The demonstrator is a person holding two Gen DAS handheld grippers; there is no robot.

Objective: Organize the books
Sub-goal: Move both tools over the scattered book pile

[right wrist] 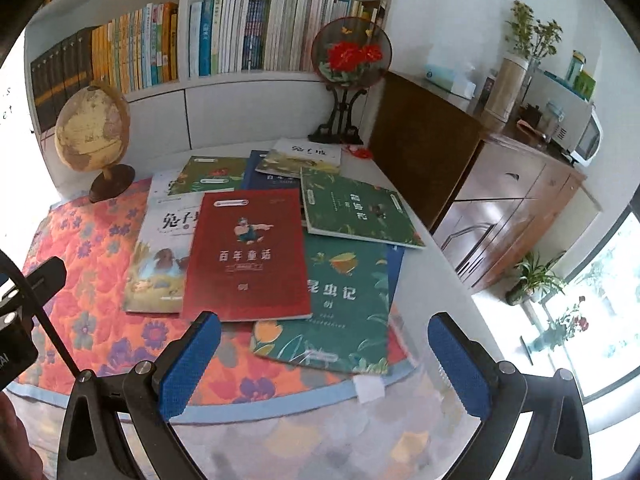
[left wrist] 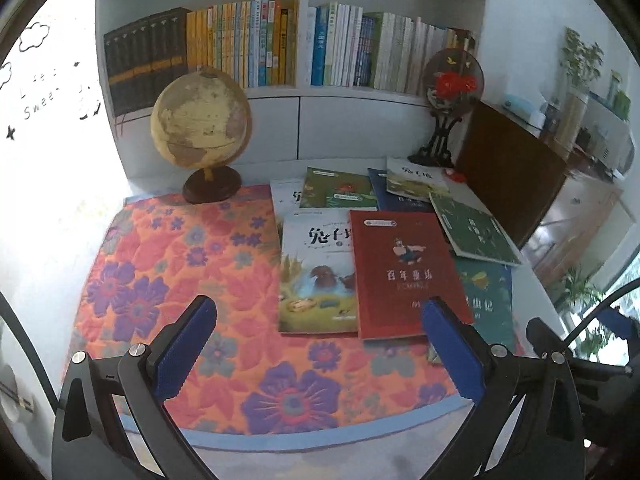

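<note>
Both grippers are hovering above the near edge of a floral quilted mat (left wrist: 172,280) with nothing between their blue pads. The left gripper (left wrist: 320,344) is holding its jaws spread wide over the bare flowers of the mat, its right pad overlapping the lower corner of the red book (left wrist: 404,272) in view. The right gripper (right wrist: 324,360) is likewise spread wide, framing the bottom edge of the teal book (right wrist: 348,300).

The books are lying scattered on the right half of the table — the red book is sitting on top, overlapping a white rabbit-cover book (right wrist: 160,256) on its left and the teal book on its right. A dark green book (right wrist: 356,208) is resting tilted across the teal one's top edge. Farther back, a smaller green book (right wrist: 208,174), a navy book (left wrist: 380,196) and another white book (right wrist: 308,154) are overlapping one another.

A globe (left wrist: 200,120) is standing at the mat's far-left corner, and a round embroidered fan on a stand (right wrist: 350,56) is standing at the far right — both in front of a white bookshelf (left wrist: 300,100) filled with upright books.
</note>
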